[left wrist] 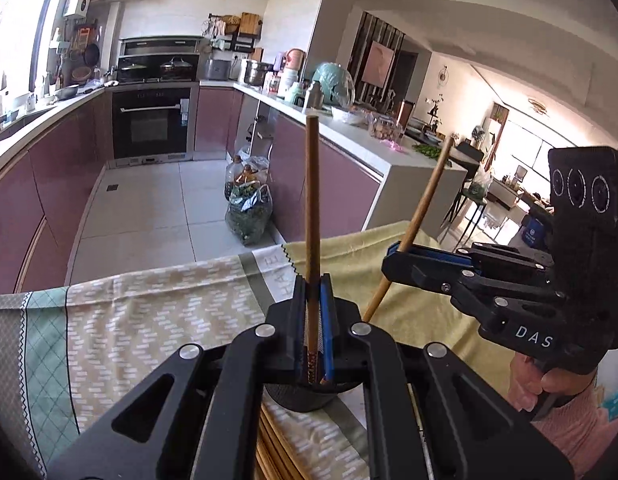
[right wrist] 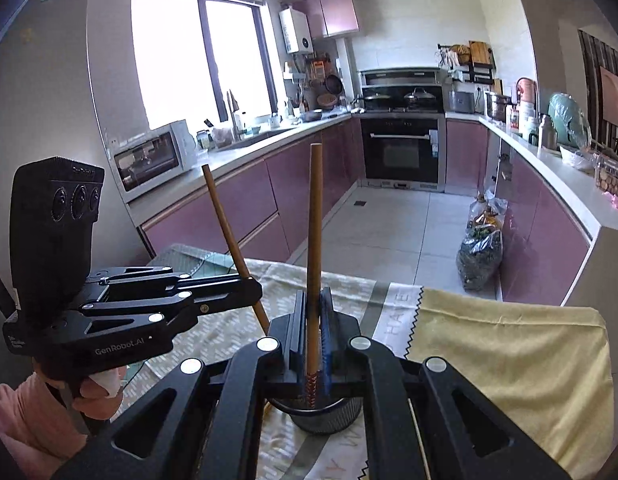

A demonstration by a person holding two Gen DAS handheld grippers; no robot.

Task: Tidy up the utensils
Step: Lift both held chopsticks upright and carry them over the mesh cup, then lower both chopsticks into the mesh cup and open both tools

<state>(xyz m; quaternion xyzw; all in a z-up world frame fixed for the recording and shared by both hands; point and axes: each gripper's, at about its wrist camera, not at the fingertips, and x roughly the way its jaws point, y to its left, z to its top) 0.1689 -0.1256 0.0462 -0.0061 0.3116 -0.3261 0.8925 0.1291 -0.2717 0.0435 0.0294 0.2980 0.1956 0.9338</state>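
My left gripper [left wrist: 312, 282] is shut on a brown wooden chopstick [left wrist: 311, 200] that stands nearly upright, its patterned lower end just above a black round holder [left wrist: 305, 398]. To its right, my right gripper [left wrist: 393, 255] is shut on a second chopstick [left wrist: 427, 204] that leans to the right. In the right wrist view, the right gripper [right wrist: 313, 294] clamps its upright chopstick [right wrist: 315, 220] over the ribbed holder [right wrist: 327, 416]. The left gripper [right wrist: 251, 282] holds its chopstick [right wrist: 225, 216] tilted at the left. Several more chopsticks [left wrist: 274, 444] lie flat beside the holder.
A patterned towel [left wrist: 149, 312] and a yellow cloth [right wrist: 509, 360] cover the table, whose far edge drops to the tiled kitchen floor. Plastic bags [left wrist: 249, 216] stand on the floor by the purple cabinets. A person's hand in a pink sleeve [left wrist: 549, 384] grips each handle.
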